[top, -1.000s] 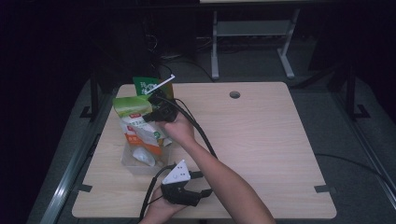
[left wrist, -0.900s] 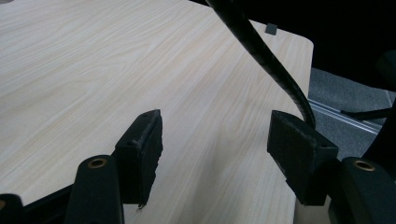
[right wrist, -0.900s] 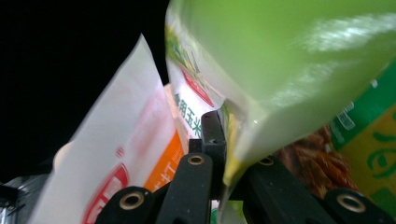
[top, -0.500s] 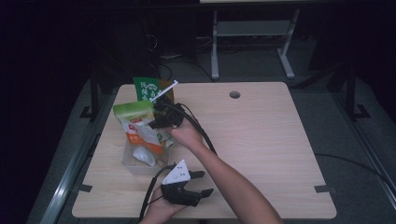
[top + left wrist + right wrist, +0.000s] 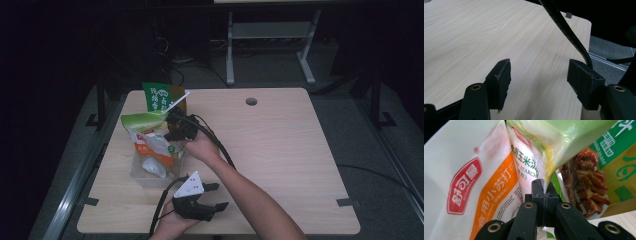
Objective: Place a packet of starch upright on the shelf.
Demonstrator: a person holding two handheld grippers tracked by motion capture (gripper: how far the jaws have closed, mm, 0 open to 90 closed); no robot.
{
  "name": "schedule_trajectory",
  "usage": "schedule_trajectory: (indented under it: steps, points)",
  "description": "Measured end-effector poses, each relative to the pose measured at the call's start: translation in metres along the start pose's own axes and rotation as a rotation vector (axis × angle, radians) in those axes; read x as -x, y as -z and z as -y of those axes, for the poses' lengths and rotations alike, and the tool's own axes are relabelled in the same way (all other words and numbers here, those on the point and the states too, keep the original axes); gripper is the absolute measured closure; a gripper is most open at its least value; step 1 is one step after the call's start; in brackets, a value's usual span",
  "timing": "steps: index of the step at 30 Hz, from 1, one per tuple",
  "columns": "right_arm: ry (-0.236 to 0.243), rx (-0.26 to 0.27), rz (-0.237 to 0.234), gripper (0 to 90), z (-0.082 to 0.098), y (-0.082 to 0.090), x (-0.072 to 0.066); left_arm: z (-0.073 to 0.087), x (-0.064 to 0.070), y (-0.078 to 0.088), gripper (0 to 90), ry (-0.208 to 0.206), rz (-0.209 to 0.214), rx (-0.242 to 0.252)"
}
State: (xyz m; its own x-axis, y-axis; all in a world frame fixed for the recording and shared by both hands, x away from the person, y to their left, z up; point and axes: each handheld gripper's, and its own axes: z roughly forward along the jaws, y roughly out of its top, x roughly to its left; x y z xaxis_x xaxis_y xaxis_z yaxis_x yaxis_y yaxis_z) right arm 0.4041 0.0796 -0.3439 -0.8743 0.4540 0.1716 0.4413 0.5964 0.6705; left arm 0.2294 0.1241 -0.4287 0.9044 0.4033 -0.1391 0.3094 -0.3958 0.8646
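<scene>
Corn starch bag (image 5: 142, 125), pale green at its top, stands left of centre in the high view, its lower part in a clear plastic bin (image 5: 137, 175) on the table (image 5: 280, 145). The right tool (image 5: 172, 131) is clamped tight on the bag's edge; in the right gripper view that edge (image 5: 546, 180) runs up from between the closed jaws. The bag lies to the left of this tool in the frame, long axis upright and leaning slightly. Packed beside it in the bin are an orange-and-white soda bag (image 5: 155, 147) and a white object (image 5: 152, 167); a green snack bag (image 5: 157, 97) stands behind, toward the top of the frame. The left tool (image 5: 212, 196), lower centre, rests with jaws wide and empty. Lifting the bag straight up looks the likely next move.
</scene>
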Motion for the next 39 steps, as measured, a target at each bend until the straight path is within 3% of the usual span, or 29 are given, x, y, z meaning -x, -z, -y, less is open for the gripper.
schedule_trajectory:
  steps: [14,18,19,20,23,26,31,33,35,39]
  points:
    - [-0.025,-0.023,0.033,89.5,0.008,-0.018,-0.002,0.001,0.001,0.002,35.0,-0.007,-0.004,0.0]
    - [-0.008,-0.002,0.01,84.0,0.008,-0.012,0.005,0.001,0.002,0.002,35.1,-0.002,-0.003,0.007]
    - [0.011,-0.007,0.017,77.4,0.008,-0.01,0.004,0.001,0.002,0.002,35.1,0.003,-0.002,0.009]
    - [0.044,-0.064,0.036,76.6,0.01,-0.011,0.003,0.001,0.002,0.001,35.0,0.004,-0.002,0.008]
    - [0.075,-0.081,0.051,78.6,0.013,-0.013,0.002,0.0,0.001,0.002,35.1,-0.013,-0.003,0.003]
    - [0.069,-0.078,0.044,80.7,0.015,-0.015,0.004,0.0,0.001,0.001,35.0,-0.008,-0.003,0.003]
    - [0.079,-0.159,0.07,82.2,0.022,-0.027,0.004,0.0,0.001,0.002,35.1,-0.007,-0.002,0.005]
    - [0.076,-0.152,0.066,82.1,0.025,-0.028,0.005,0.0,0.001,0.002,35.1,-0.009,-0.004,0.004]
    - [0.03,-0.127,0.03,81.9,0.03,-0.026,0.012,0.001,0.0,0.001,35.0,-0.009,-0.004,-0.001]
    - [0.03,-0.116,0.022,77.8,0.03,-0.024,0.015,0.0,0.0,0.002,35.0,-0.011,-0.008,0.001]
